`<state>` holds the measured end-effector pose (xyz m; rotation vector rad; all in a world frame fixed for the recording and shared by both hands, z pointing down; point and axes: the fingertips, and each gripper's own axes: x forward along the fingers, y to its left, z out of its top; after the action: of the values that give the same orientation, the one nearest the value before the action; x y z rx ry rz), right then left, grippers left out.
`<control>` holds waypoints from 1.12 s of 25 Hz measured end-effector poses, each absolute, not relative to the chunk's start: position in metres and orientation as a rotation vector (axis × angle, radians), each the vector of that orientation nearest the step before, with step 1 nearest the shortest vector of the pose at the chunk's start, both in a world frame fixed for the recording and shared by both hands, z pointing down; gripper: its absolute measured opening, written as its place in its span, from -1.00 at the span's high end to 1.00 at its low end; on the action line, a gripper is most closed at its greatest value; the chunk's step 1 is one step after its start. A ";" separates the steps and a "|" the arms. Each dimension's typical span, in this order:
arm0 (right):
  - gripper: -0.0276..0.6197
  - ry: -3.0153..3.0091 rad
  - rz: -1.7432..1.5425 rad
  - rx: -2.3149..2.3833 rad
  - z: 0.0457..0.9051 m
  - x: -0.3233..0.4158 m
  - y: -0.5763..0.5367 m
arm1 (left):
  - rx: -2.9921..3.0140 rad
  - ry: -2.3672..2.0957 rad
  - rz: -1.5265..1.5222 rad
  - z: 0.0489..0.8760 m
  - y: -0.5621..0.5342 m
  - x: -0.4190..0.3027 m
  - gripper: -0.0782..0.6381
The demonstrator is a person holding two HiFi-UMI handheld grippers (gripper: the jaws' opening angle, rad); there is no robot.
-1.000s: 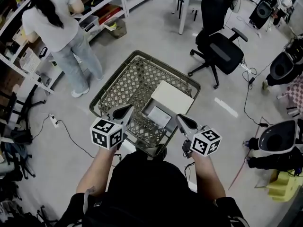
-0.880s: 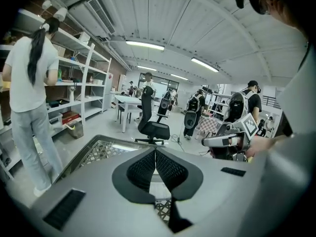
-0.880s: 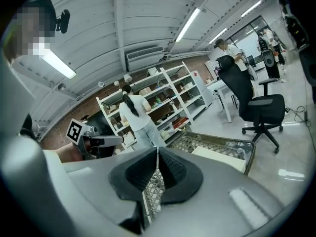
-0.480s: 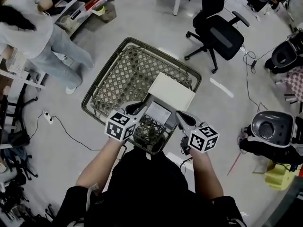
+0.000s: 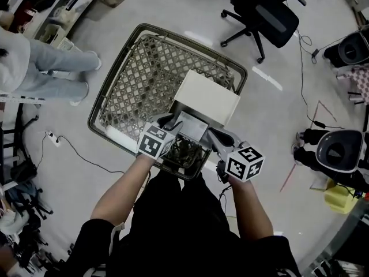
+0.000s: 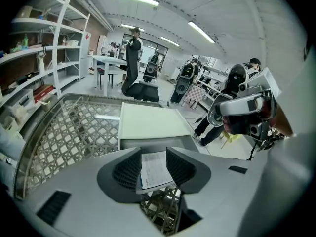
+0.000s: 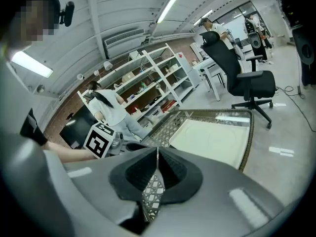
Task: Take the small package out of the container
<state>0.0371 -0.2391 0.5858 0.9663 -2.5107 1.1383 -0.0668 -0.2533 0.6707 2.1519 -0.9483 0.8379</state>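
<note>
A wire shopping cart [image 5: 115,74] holds a large white box [image 5: 206,97] and, leaning against its near side, a small grey package [image 5: 190,126] with a printed label. My left gripper [image 5: 171,122] reaches over the cart's near end to the package. Its jaws are opening, and in the left gripper view the package [image 6: 155,174] shows between the parted pads of that gripper [image 6: 153,164], not pressed. My right gripper [image 5: 214,135] hovers just right of the package. It is shut on nothing [image 7: 157,167], with the white box [image 7: 212,135] ahead of it.
A person [image 5: 34,68] stands by shelves at the far left. A black office chair [image 5: 268,16] is beyond the cart. A power strip and cable [image 5: 49,136] lie on the floor at the left, and round machine bases [image 5: 337,157] stand at the right.
Both grippers have moved forward over the cart's near end to the small package. The left jaws, shut before, have parted around it.
</note>
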 end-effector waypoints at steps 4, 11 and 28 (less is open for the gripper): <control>0.84 -2.476 1.182 0.987 0.598 0.045 -0.231 | 2.094 -0.908 0.934 0.698 -0.247 -0.060 0.33; 0.84 -2.443 1.235 1.068 0.604 0.065 -0.218 | 2.026 -0.832 1.061 0.735 -0.236 -0.051 0.31; 0.85 -2.435 1.308 1.135 0.606 0.094 -0.214 | 1.902 -0.841 1.250 0.768 -0.250 -0.048 0.22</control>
<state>0.0938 -0.2139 0.6057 1.1348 -2.4349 1.3078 -0.0478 -0.2495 0.7677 1.9023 -0.8408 1.2496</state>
